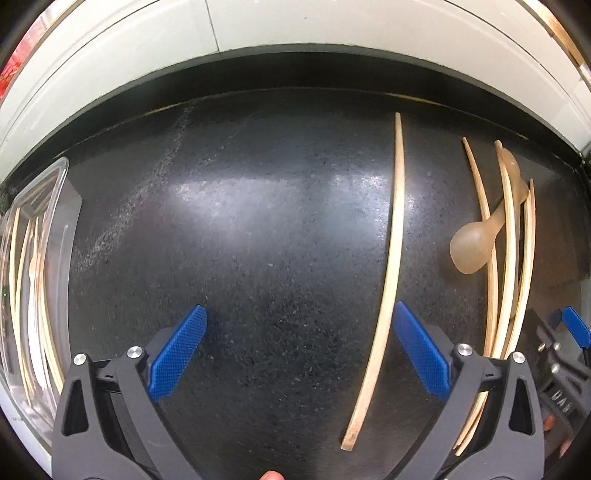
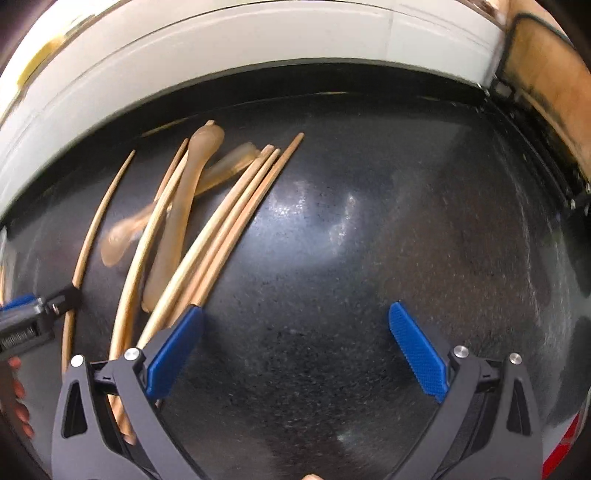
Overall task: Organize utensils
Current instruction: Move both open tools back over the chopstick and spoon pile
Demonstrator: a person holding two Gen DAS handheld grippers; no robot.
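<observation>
My left gripper [image 1: 299, 325] is open and empty above the black counter [image 1: 258, 221]. A single wooden chopstick [image 1: 388, 280] lies just inside its right finger. A pile of several chopsticks [image 1: 509, 258] with a tan plastic spoon [image 1: 476, 247] lies further right. A clear plastic container [image 1: 33, 277] with chopsticks inside stands at the far left. My right gripper [image 2: 295, 325] is open and empty. In the right wrist view the chopstick pile [image 2: 221, 236] and two tan spoons [image 2: 177, 229] lie to its left, and the left gripper [image 2: 29, 314] shows at the left edge.
A white tiled wall [image 1: 295, 26] runs behind the counter. The right gripper [image 1: 569, 332] shows at the right edge of the left wrist view. A brownish surface [image 2: 546, 85] stands at the counter's far right corner.
</observation>
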